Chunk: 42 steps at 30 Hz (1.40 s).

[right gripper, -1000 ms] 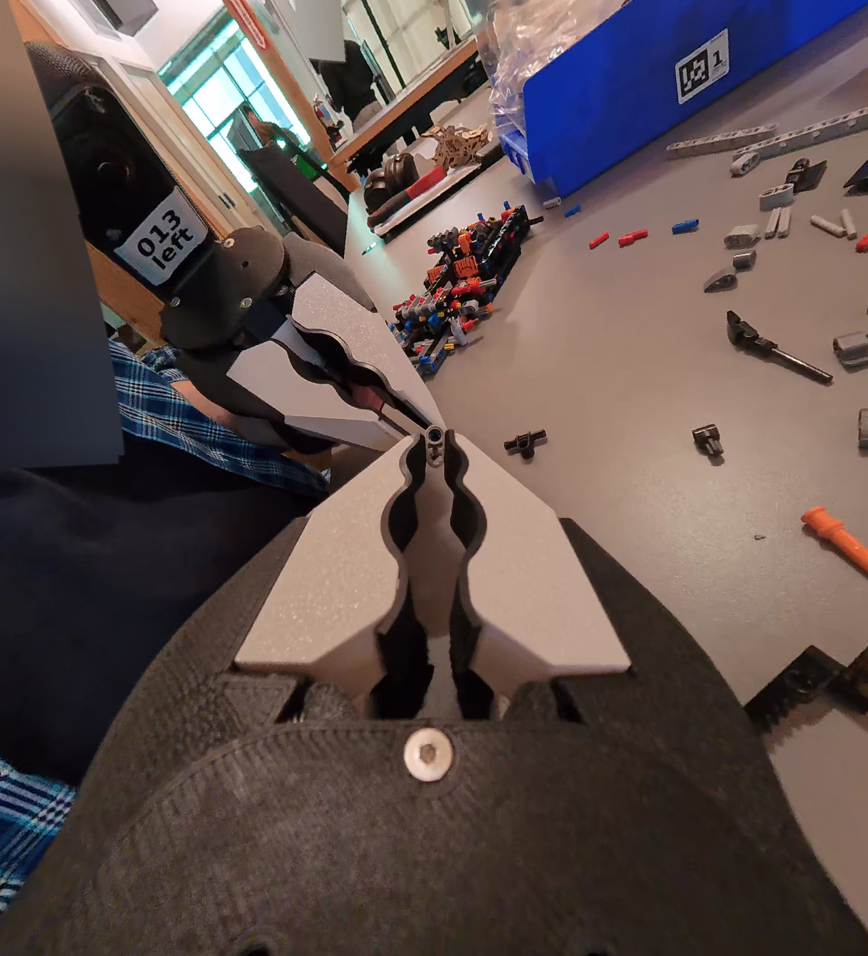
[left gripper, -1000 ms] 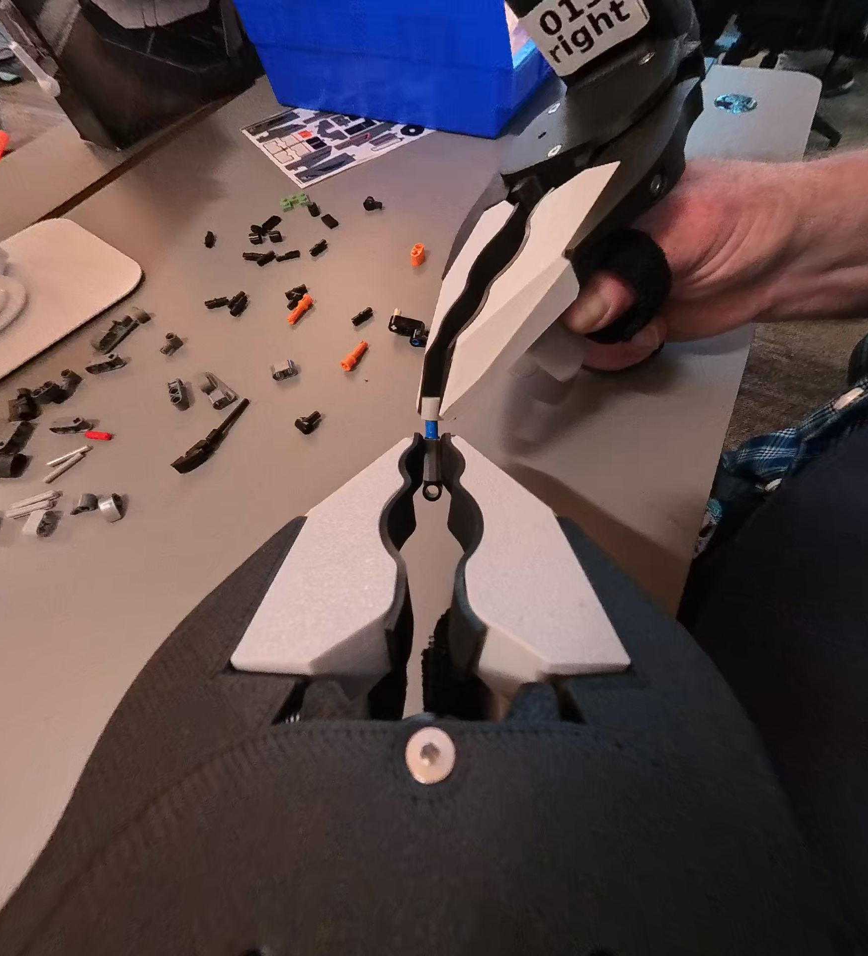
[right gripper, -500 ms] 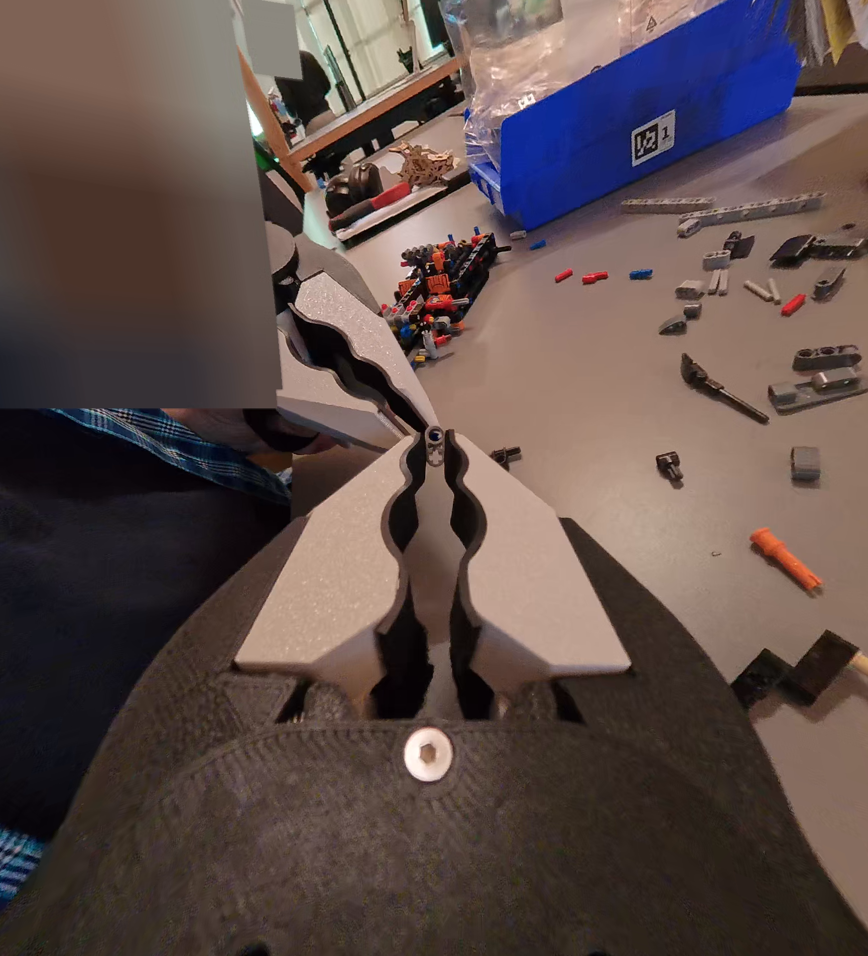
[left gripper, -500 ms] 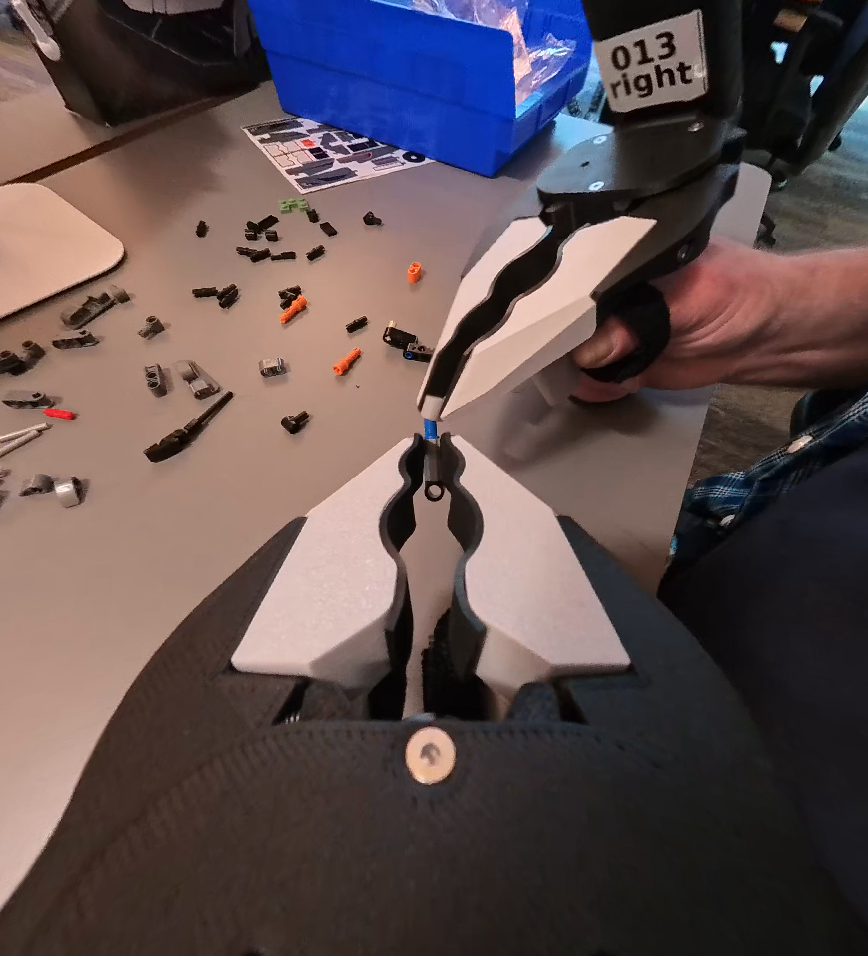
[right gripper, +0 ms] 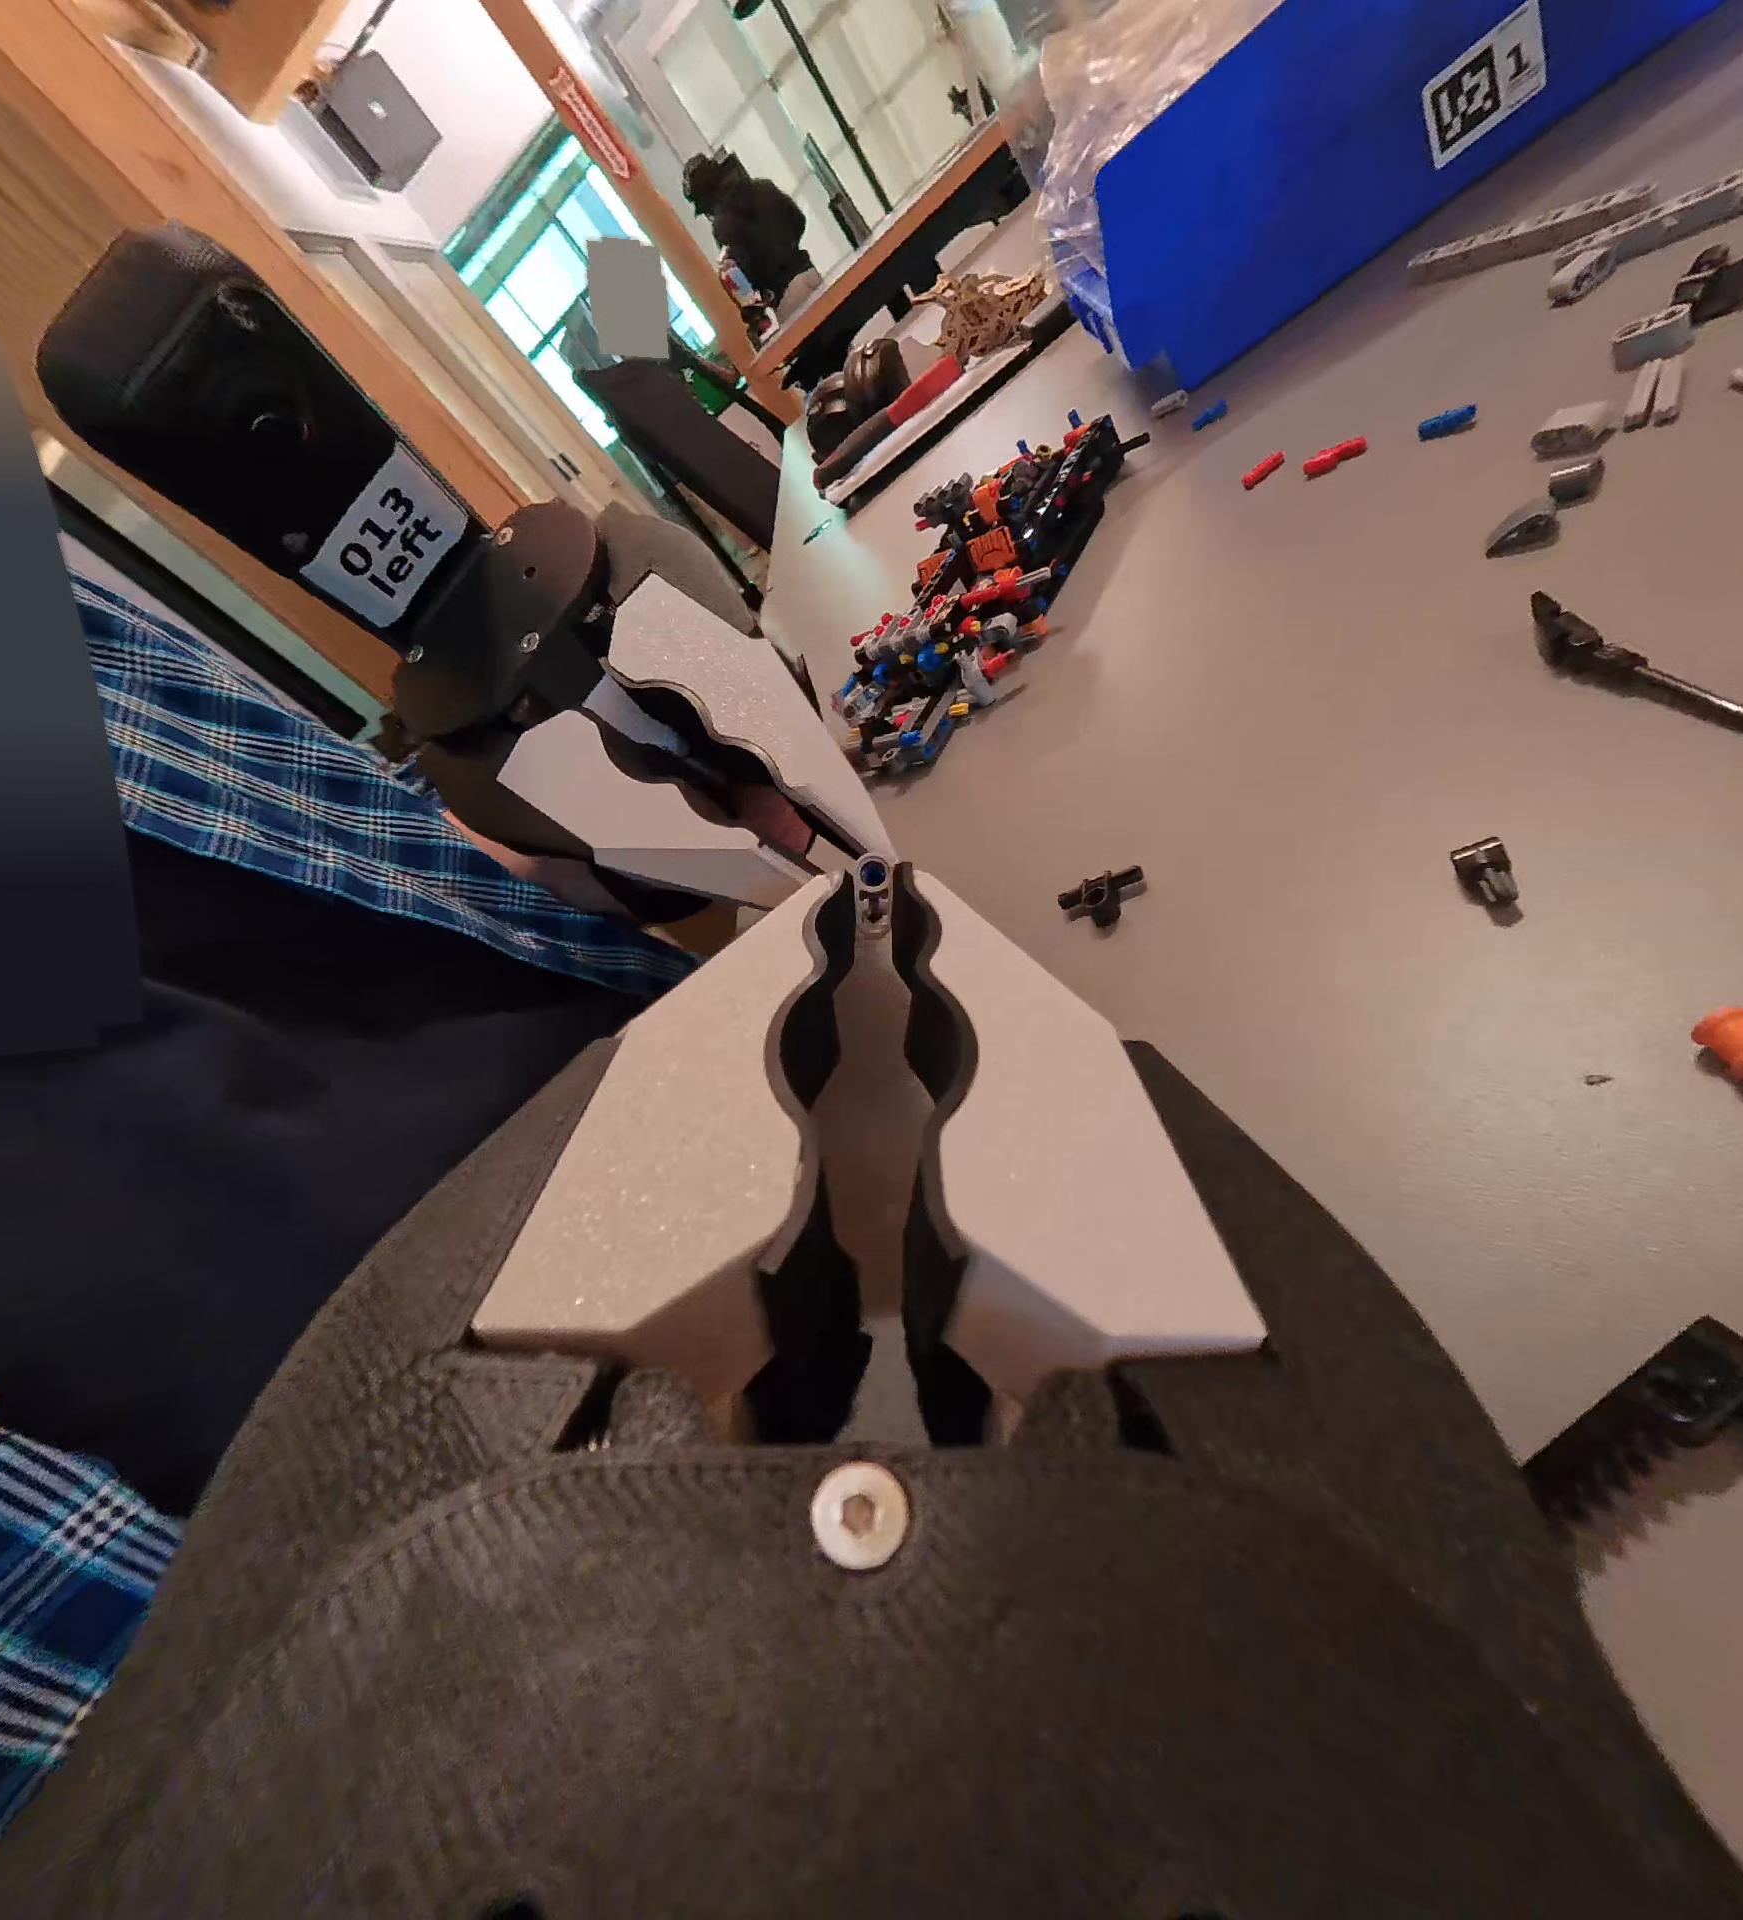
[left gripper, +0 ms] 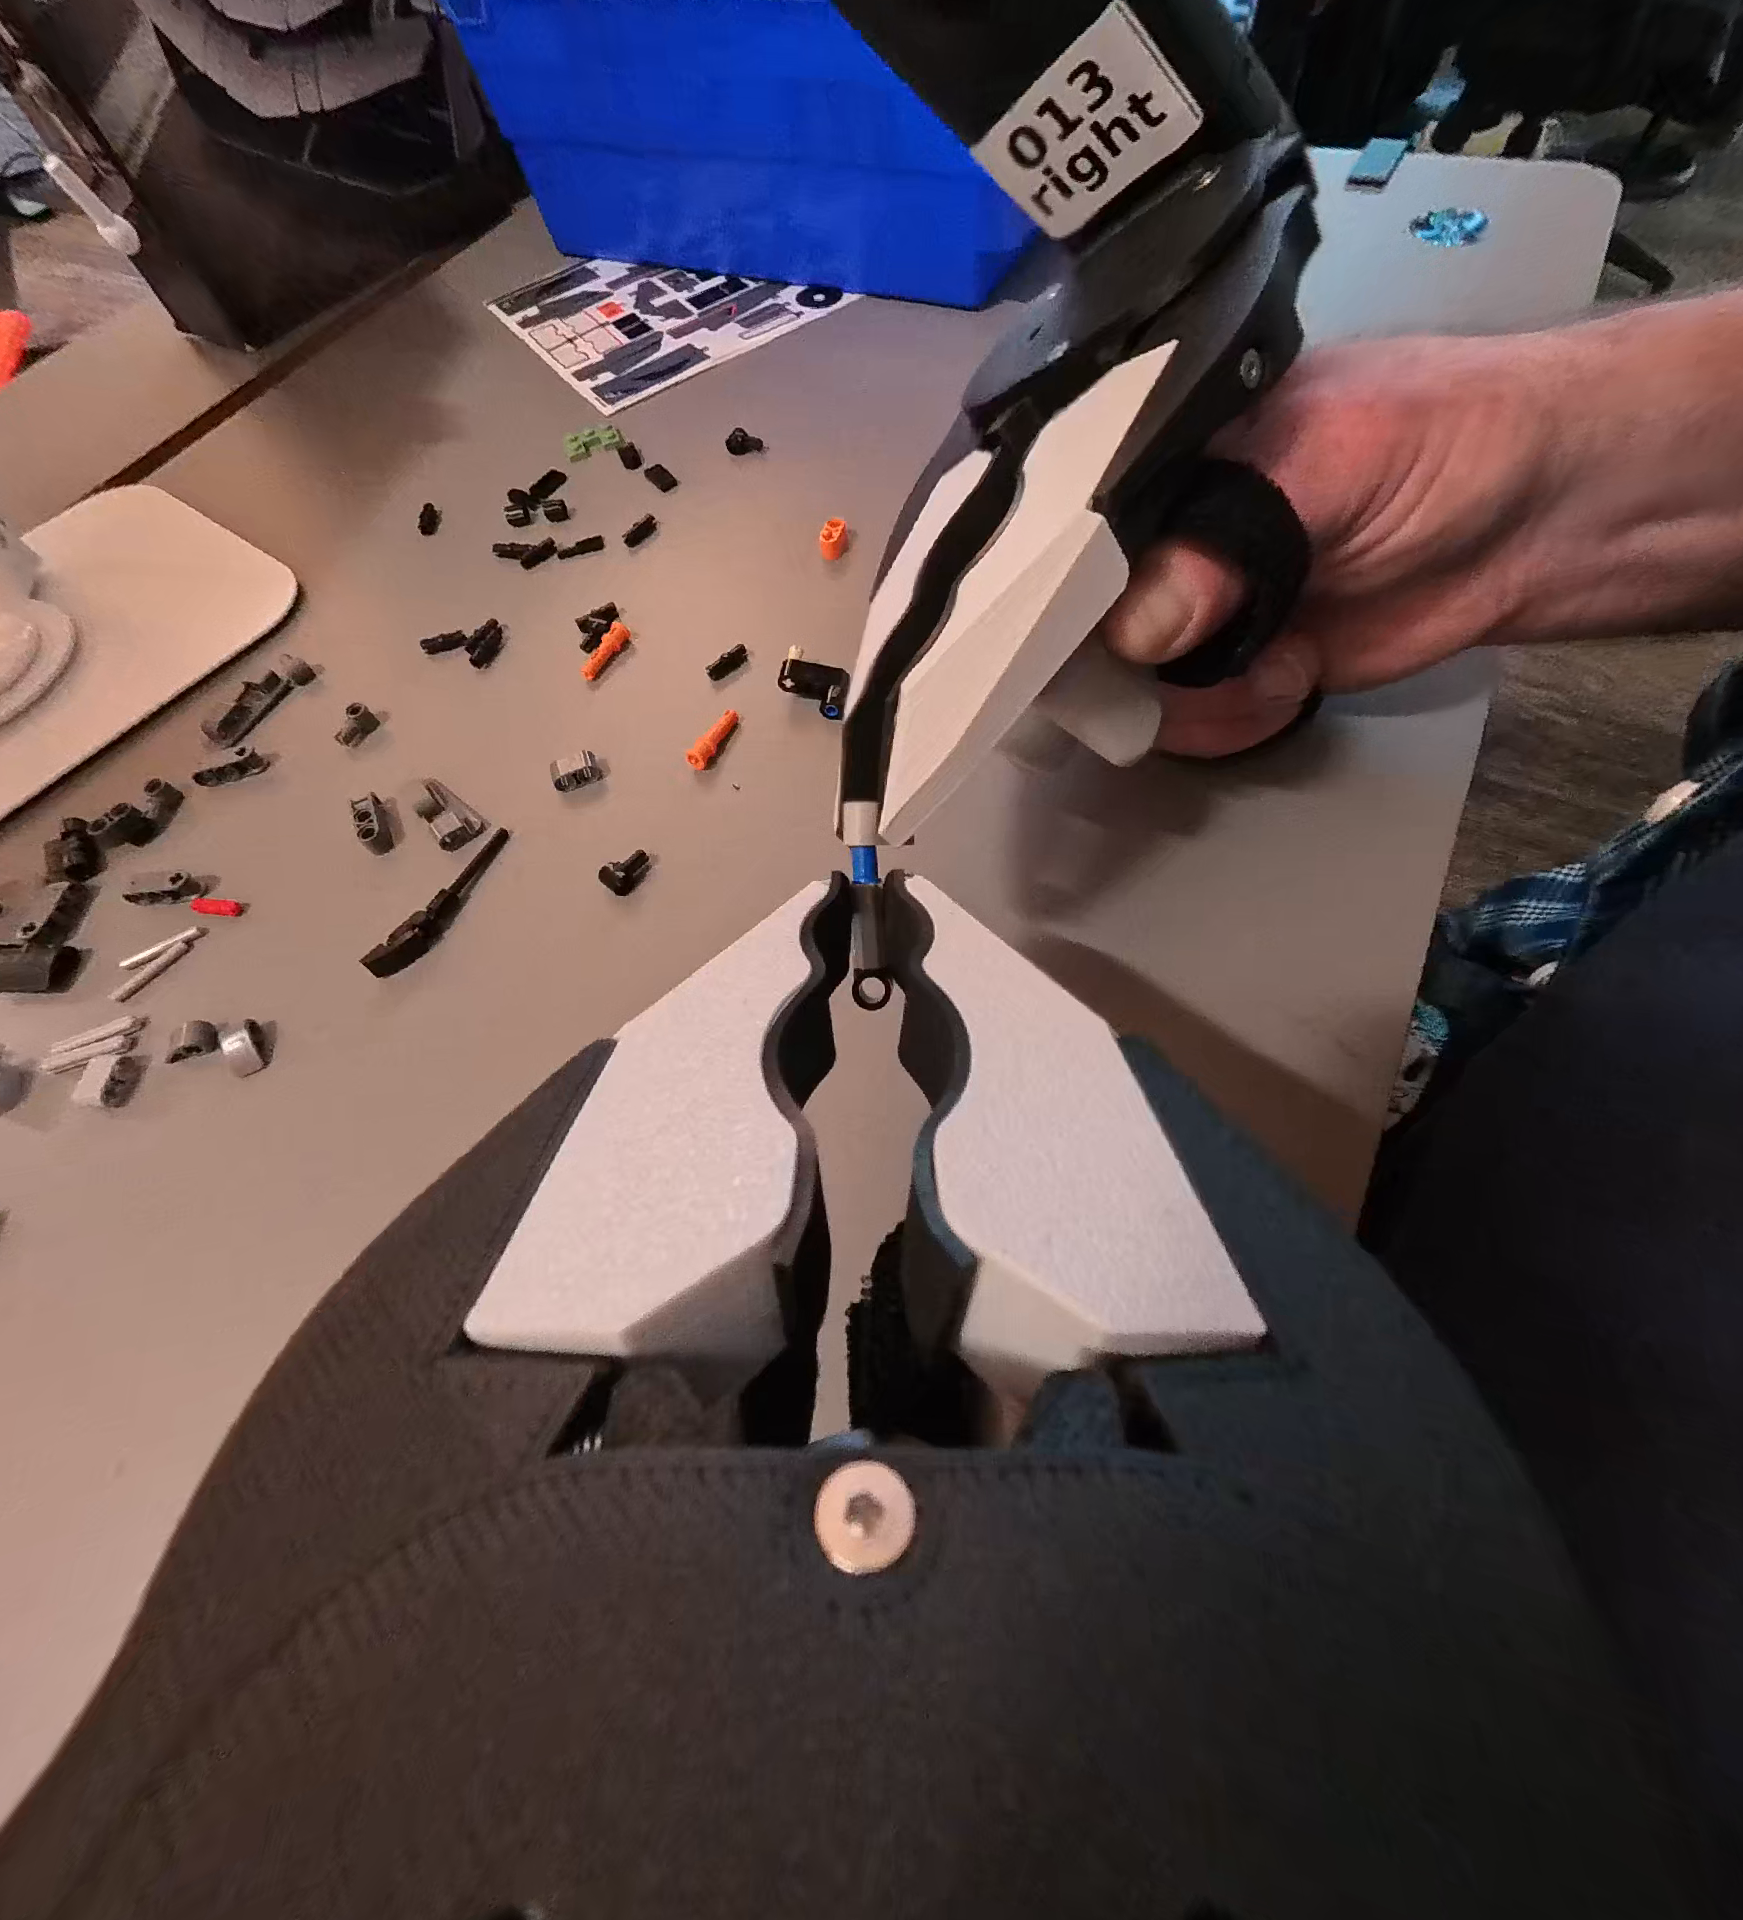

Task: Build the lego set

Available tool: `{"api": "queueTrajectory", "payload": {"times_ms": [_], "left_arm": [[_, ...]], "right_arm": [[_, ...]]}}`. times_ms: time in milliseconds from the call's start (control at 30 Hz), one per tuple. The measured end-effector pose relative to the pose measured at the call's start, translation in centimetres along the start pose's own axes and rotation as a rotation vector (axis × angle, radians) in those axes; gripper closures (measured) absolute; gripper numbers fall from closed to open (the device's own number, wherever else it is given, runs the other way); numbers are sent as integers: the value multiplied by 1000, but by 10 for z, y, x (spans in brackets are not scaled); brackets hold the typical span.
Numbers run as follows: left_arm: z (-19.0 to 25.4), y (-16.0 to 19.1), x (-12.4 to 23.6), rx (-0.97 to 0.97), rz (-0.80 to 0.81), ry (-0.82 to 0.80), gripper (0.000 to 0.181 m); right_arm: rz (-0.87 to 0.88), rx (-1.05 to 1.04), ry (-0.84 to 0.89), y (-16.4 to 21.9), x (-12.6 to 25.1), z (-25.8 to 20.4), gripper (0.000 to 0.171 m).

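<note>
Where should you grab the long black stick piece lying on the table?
Grip the long black stick piece across its thin straight shaft, coming down from above. It lies flat on the grey table with bare space either side, so fingers likely fit there; its thick end looks lumpier.

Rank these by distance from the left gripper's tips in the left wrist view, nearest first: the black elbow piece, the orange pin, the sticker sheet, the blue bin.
From the left gripper:
1. Black elbow piece, just left of the tips.
2. Orange pin, farther up and left.
3. Sticker sheet, far side of the table.
4. Blue bin, behind the sheet.
</note>
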State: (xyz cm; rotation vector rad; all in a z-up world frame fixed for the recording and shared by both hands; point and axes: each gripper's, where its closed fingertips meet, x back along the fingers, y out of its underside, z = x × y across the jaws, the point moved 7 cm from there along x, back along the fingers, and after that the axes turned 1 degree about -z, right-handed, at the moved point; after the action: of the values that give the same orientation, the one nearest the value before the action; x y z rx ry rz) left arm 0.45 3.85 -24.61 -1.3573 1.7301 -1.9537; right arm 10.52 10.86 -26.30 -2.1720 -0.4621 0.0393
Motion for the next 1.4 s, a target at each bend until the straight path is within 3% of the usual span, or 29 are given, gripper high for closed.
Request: {"api": "queueTrajectory", "payload": {"times_ms": [367,733,1067,1400], "left_arm": [[3,-4,6,-43,43,79,177],[3,-5,7,-29,71,126,177],[2,0,2,14,58,141,177],[7,15,-17,-54,-85,91,177]], "right_arm": [[-42,-113,-188,-2,3,2,166],[-40,-108,-236,-3,4,-1,167],[-41,78,-72,1,1,-8,166],[-324,312,189,8,-5,-8,166]]}}
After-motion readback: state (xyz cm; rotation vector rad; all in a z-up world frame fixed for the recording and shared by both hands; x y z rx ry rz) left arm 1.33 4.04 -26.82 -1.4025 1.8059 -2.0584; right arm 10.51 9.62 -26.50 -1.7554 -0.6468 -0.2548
